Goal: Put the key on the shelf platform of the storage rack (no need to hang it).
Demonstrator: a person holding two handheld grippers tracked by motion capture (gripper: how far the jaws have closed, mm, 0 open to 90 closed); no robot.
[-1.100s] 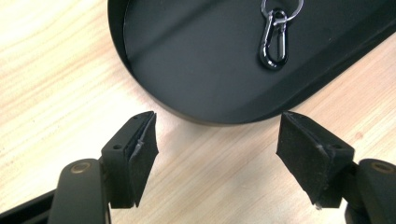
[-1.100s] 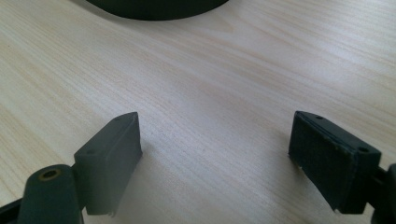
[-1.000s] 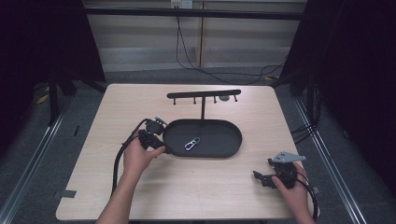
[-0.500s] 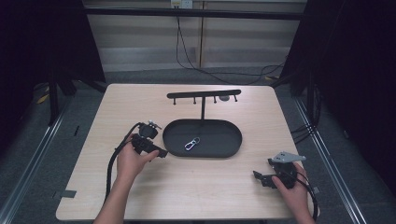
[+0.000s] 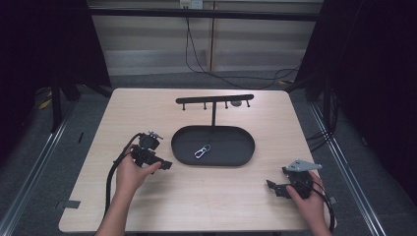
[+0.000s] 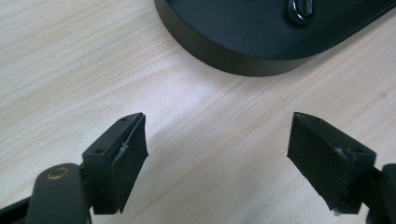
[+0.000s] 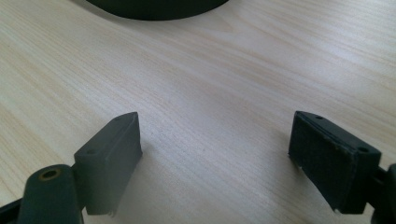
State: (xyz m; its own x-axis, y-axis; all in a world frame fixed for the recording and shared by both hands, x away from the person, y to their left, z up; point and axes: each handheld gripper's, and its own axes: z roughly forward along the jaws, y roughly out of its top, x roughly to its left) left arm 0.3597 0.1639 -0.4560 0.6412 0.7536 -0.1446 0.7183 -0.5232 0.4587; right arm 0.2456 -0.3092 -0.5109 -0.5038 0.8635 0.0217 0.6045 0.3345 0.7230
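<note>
The left gripper (image 5: 164, 165) has backed off the tray (image 5: 182, 152), jaws opening empty; right gripper (image 5: 271, 187) rests open.

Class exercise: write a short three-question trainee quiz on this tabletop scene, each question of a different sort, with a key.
1. True or false: the small silver metal carabiner clip hangs from the black T-shaped hook stand.
2. The left gripper is: A open, B shut on the clip, C shut on nothing.
3. What does the clip lie in?

Key:
1. False.
2. A.
3. The black oval tray.
</note>
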